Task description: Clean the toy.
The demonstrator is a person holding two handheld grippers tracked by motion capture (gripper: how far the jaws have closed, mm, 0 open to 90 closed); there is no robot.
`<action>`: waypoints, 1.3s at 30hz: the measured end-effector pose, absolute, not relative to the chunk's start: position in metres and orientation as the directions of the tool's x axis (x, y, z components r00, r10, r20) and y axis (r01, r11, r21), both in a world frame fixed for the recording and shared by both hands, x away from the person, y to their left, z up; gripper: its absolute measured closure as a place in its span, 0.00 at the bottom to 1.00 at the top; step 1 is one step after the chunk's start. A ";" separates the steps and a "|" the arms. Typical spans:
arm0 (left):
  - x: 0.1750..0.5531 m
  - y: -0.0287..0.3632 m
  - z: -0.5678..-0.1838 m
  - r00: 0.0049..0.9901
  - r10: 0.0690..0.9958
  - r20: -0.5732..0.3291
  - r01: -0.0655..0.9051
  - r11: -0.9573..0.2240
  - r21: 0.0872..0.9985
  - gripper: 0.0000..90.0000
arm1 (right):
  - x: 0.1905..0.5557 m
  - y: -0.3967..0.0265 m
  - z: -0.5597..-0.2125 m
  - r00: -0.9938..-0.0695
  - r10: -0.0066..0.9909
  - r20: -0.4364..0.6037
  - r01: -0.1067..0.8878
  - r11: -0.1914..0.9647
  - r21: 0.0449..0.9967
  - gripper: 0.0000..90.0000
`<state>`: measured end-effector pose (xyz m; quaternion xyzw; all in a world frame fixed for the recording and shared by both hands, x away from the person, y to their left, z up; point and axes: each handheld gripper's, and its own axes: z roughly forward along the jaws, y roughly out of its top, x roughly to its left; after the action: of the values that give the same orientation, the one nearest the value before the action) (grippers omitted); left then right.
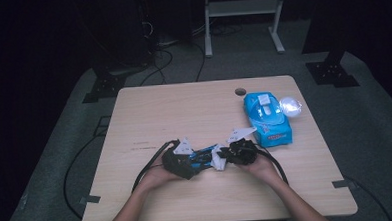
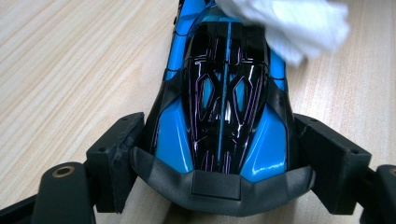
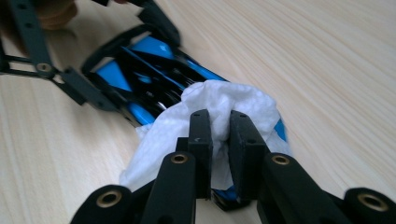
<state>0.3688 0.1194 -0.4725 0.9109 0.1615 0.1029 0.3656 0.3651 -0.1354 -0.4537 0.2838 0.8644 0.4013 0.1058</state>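
Toy car (image 2: pixel 224 107): clamped at one end by left gripper (image 2: pixel 219 154), steadied for cleaning. Wipe (image 3: pixel 210 116): pinched in right gripper (image 3: pixel 219 123), pressed onto car's body. Wipe pack (image 1: pixel 267 119): nearby.

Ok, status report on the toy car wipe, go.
Left gripper clamped on blue toy car. Right gripper pinching white wipe, pressed on car. Wipes pack stands clear.

1 toy car (image 2: pixel 224 116), 1 wipe (image 3: pixel 205 121), 1 wipes pack (image 1: pixel 267 118)
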 end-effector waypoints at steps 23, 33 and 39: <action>0.367 0.117 -0.473 0.938 0.343 0.047 0.215 -0.683 0.698 0.26 | 0.369 -0.158 -0.453 -0.774 0.628 0.084 0.479 0.493 0.726 0.89; 0.364 0.115 -0.473 0.949 0.313 0.037 0.198 -0.686 0.700 0.27 | 0.354 -0.144 -0.449 -0.824 0.552 0.128 0.452 0.503 0.737 0.89; 0.362 0.116 -0.473 0.951 0.306 0.039 0.193 -0.689 0.698 0.26 | 0.355 -0.139 -0.451 -0.833 0.546 0.092 0.426 0.526 0.736 0.89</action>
<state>0.3618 0.1157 -0.4730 0.9159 0.1360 0.0764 0.3698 0.3550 -0.1386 -0.4505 0.2791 0.8703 0.3989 0.0750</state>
